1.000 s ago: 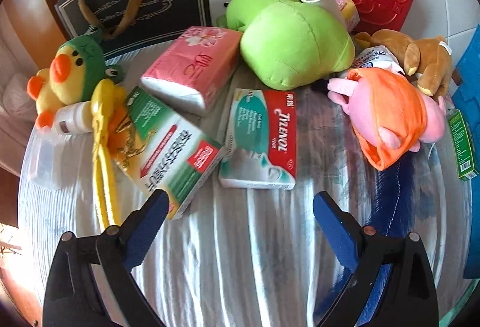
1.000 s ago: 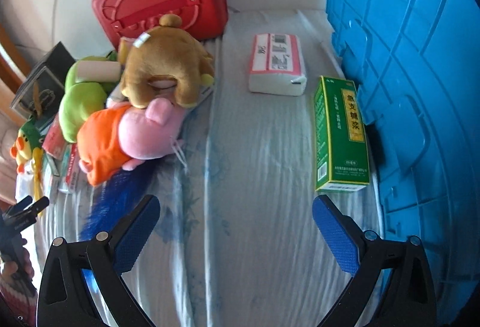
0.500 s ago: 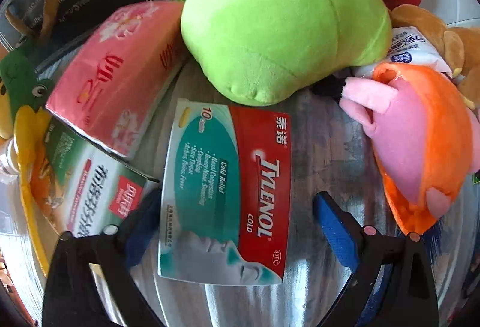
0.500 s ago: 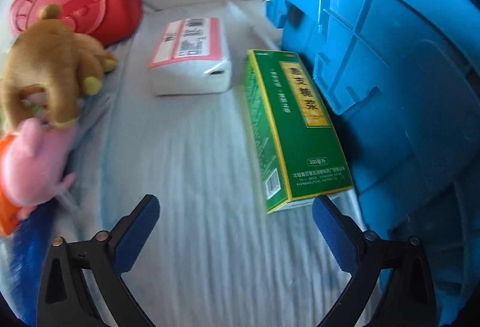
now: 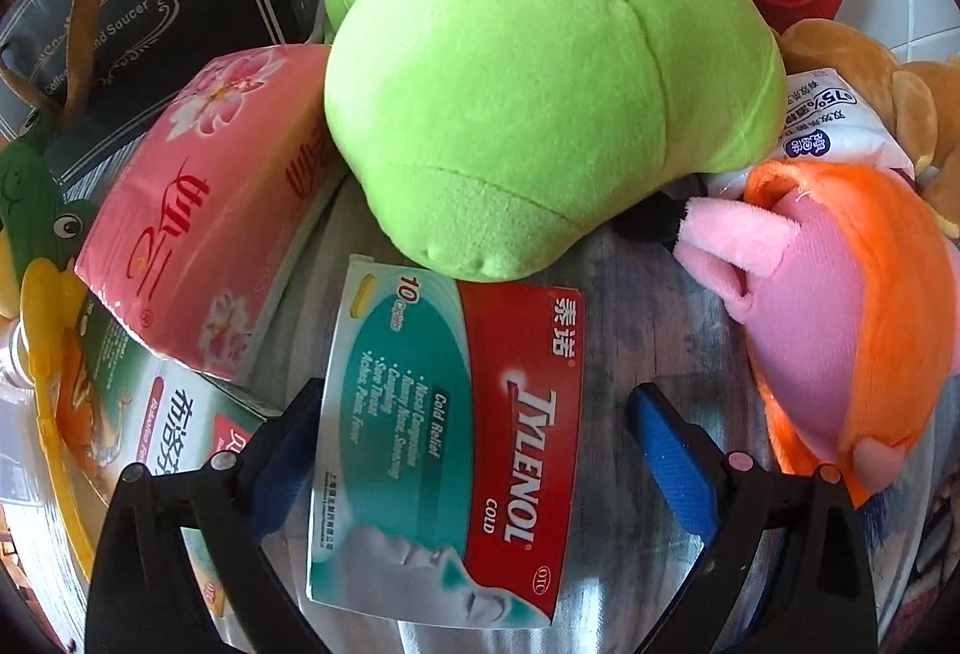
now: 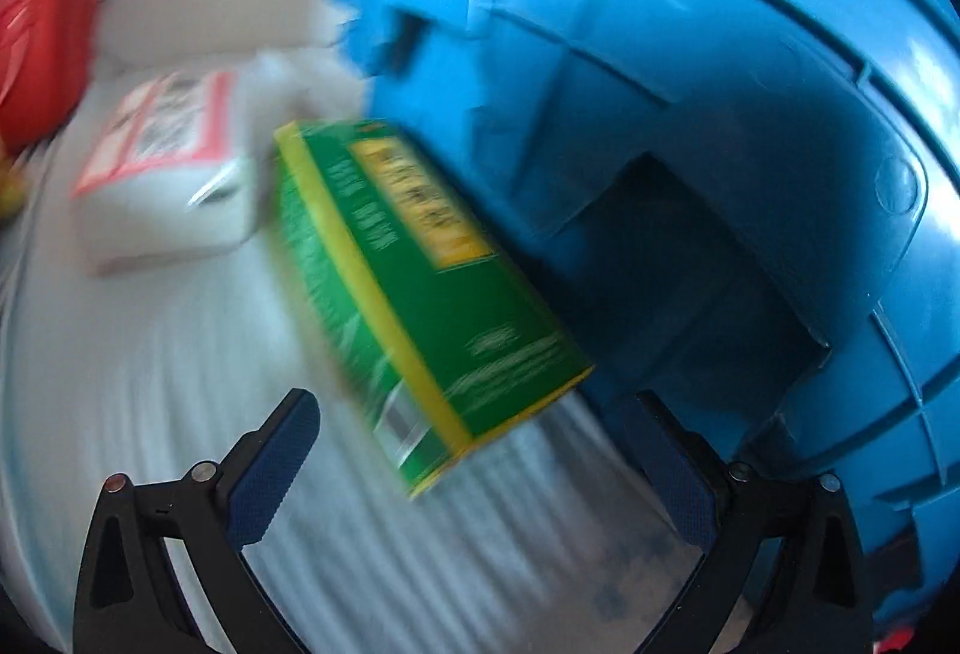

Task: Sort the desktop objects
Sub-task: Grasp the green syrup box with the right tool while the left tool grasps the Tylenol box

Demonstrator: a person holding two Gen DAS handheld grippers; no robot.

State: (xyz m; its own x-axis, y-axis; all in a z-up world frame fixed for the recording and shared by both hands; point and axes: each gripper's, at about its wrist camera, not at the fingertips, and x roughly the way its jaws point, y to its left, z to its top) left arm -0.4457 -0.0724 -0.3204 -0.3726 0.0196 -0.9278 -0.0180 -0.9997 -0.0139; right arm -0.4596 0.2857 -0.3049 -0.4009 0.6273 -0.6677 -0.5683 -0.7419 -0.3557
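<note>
Tylenol box [image 5: 447, 444] lies between the closing left claw [image 5: 474, 450], pads not yet pressing.

Left wrist view: two medicine boxes, the Tylenol box [image 5: 447, 444] at 6 o'clock and a green-and-white one [image 5: 162, 414] at 8; one pink tissue pack [image 5: 204, 210]; three clear plush toys, green [image 5: 540, 84], pink-and-orange [image 5: 840, 318], brown [image 5: 870, 72]. Right wrist view: one green box [image 6: 420, 282], one blue crate [image 6: 720, 114].

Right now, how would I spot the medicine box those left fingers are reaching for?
Find the big green plush toy. Just below it, flat on the table, lies the cold medicine box. Unlike the pink tissue pack beside it, it is half teal, half red.
</note>
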